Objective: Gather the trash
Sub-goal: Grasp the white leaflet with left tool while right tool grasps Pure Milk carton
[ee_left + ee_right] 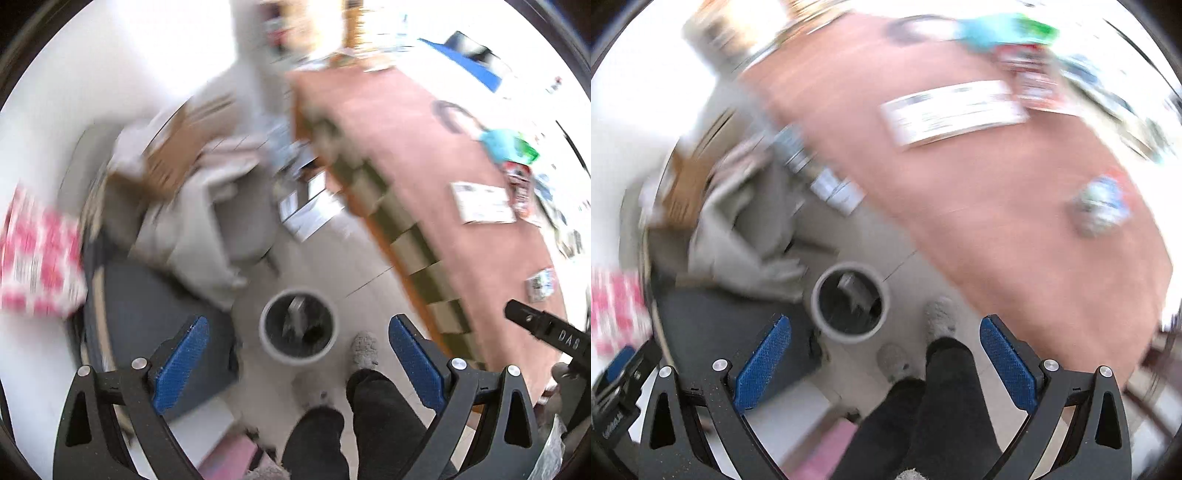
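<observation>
Trash bin [298, 363] on the floor — a grey scrap [295, 314] inside, left claw [298, 365] and right claw [884, 365] both spread, empty

Both wrist cameras look steeply down from high above the floor, each past its own gripper, sharing the round bin [298, 328] [850, 302] below and the worktop [424, 177] [960, 192] stretching away at right.

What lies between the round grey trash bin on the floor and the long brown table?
In the left wrist view, mostly bare pale floor separates the round grey trash bin from the long brown table; only the person's grey slipper stands there.
</observation>
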`<state>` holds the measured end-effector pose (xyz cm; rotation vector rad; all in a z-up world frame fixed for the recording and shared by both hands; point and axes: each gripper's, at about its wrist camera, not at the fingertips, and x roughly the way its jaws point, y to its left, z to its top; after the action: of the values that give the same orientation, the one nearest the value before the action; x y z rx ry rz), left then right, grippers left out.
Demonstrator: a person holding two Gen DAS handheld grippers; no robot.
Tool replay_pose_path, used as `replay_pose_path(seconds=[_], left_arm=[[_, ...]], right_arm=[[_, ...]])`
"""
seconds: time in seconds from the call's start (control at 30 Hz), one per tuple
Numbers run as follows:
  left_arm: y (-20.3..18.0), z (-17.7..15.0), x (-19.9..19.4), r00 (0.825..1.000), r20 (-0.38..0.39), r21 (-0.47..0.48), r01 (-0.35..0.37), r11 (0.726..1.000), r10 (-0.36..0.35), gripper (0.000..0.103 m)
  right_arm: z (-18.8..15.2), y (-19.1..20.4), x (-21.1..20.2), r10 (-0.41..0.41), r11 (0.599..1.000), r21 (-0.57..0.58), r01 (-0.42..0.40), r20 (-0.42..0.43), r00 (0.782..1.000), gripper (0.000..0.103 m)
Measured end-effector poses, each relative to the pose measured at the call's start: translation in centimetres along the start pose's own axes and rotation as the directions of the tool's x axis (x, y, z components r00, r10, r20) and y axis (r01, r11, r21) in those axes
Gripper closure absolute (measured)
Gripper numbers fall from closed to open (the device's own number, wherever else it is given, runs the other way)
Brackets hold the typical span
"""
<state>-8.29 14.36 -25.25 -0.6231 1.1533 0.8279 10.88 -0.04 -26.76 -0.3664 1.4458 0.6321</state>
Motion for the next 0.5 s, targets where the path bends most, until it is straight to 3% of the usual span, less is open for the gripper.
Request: replay_pose_path(seconds=[0.1,0.2,0.37,0.4,0.43,0.5], left_arm=[[-6.2,4.1,1.1,1.000,0.023,0.163,0.012,0.987,-0.016,0.003],[-13.2,7.5,3.1,0.999,0.032,0.358,0.007,0.934,-0.019,0.003],[-24.2,10.9,7.0,1.000,-0.023,0.638,0.023,0.769,-0.011,0.003],[-26.4,11.4,8.3,0.999,-0.038,0.697,0.025,0.717,0.002,0.003],[-27.8,11.6,8.8,0.999,-0.046,0.729,0.025,0.684,0.011,0.003],[-30.4,11.7,10.5,0.998,-0.056,0.804,0.026,0.594,0.032,0.003]], right_arm=[[2.9,-7.1,-0.7,-0.064,0.986,0.154,0.061,0.012,0.998,0.000],[5.1,-13.2,0.2,-0.096,0.957,0.274,0.095,-0.008,0.995,0.000],[8.0,-19.4,2.9,-0.077,0.912,0.398,0.097,-0.066,0.995,0.000],[8.5,-20.0,3.5,-0.066,0.907,0.411,0.090,-0.073,0.995,0.000],[8.9,-20.8,4.2,-0.053,0.900,0.428,0.083,-0.083,0.995,0.000],[9.6,-21.7,5.1,-0.037,0.888,0.453,0.078,-0.098,0.994,0.000]])
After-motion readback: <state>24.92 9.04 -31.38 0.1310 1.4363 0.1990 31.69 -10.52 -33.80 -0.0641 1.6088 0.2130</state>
